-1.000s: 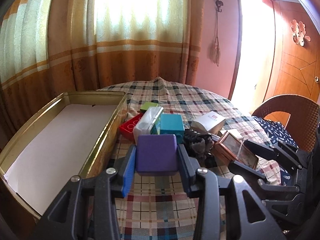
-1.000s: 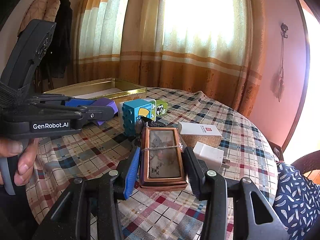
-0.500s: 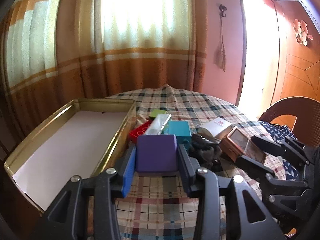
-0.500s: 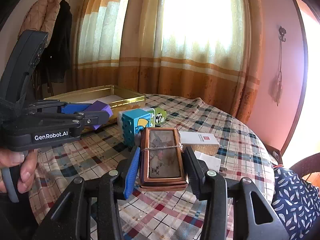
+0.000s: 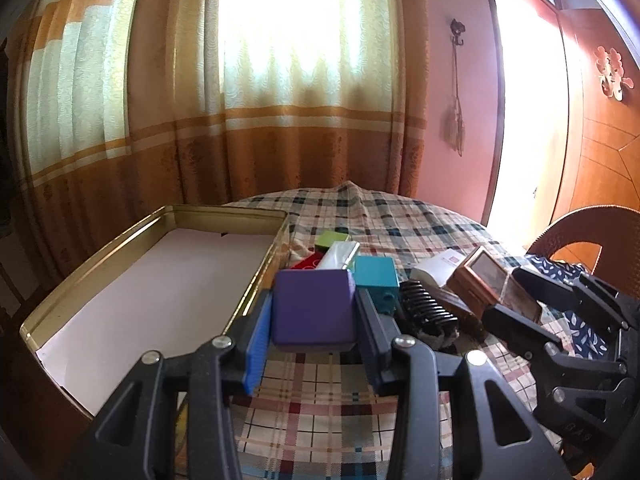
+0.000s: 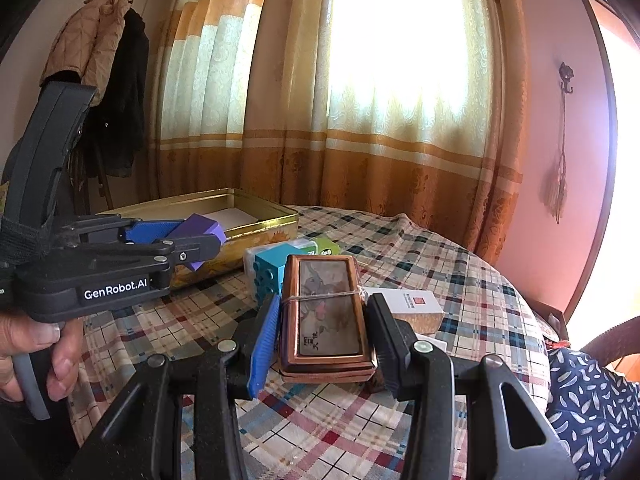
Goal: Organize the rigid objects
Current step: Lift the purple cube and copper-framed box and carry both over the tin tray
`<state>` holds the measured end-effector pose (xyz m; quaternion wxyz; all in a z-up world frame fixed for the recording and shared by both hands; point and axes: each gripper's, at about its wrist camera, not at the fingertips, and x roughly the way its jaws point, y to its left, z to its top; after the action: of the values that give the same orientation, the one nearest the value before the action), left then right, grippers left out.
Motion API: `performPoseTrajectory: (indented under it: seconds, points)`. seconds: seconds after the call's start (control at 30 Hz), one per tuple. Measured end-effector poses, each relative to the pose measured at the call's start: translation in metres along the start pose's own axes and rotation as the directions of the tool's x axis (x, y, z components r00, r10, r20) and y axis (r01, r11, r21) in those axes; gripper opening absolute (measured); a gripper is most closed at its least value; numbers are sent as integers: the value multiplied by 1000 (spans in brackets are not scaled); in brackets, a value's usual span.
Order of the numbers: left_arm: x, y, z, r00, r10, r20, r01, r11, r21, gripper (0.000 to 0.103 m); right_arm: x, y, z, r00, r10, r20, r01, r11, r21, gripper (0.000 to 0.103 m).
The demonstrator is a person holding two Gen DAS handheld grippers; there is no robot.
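My left gripper (image 5: 314, 312) is shut on a purple block (image 5: 314, 304) and holds it above the table, just right of the gold tin (image 5: 92, 252). It also shows in the right wrist view (image 6: 192, 236) with the purple block (image 6: 200, 226). My right gripper (image 6: 324, 320) is shut on a copper-framed picture box (image 6: 326, 312), lifted above the table; the box shows in the left wrist view (image 5: 484, 276) too. The open gold tin (image 6: 260, 226) has a white lining and nothing in it.
On the checked tablecloth (image 5: 320, 392) lie a teal brick (image 5: 376, 276), a red brick (image 5: 306, 262), a green box (image 5: 330, 238), a white box (image 5: 438, 266) and a black comb (image 5: 428, 312). A wicker chair (image 5: 576, 236) stands at the right.
Both grippers have risen with their objects. The left gripper has moved left toward the tin's near edge. The right gripper has lifted the picture box off the table.
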<state>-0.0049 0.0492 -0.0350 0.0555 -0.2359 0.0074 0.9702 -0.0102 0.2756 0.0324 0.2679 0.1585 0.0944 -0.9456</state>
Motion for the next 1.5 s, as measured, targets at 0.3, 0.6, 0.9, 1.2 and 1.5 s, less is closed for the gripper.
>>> performPoseTrajectory:
  seconds: [0.3, 0.6, 0.9, 1.2, 1.5]
  points:
    - [-7, 2, 4, 999, 16, 32, -16, 1000, -12, 39, -4, -1, 7, 1000, 0, 23, 0, 1000, 7, 47]
    - [-13, 5, 10, 997, 36, 67, -35, 999, -10, 39, -4, 0, 12, 999, 11, 34, -11, 1000, 8, 47]
    - [-20, 8, 17, 993, 57, 100, -56, 998, -15, 39, -7, 0, 18, 998, 15, 58, -16, 1000, 7, 47]
    - [-22, 14, 20, 990, 75, 117, -72, 997, -28, 39, -7, 3, 24, 997, 23, 79, -23, 1000, 7, 47]
    - [-24, 20, 22, 988, 91, 127, -87, 995, -38, 39, -8, 8, 32, 995, 37, 98, -37, 999, 1, 47]
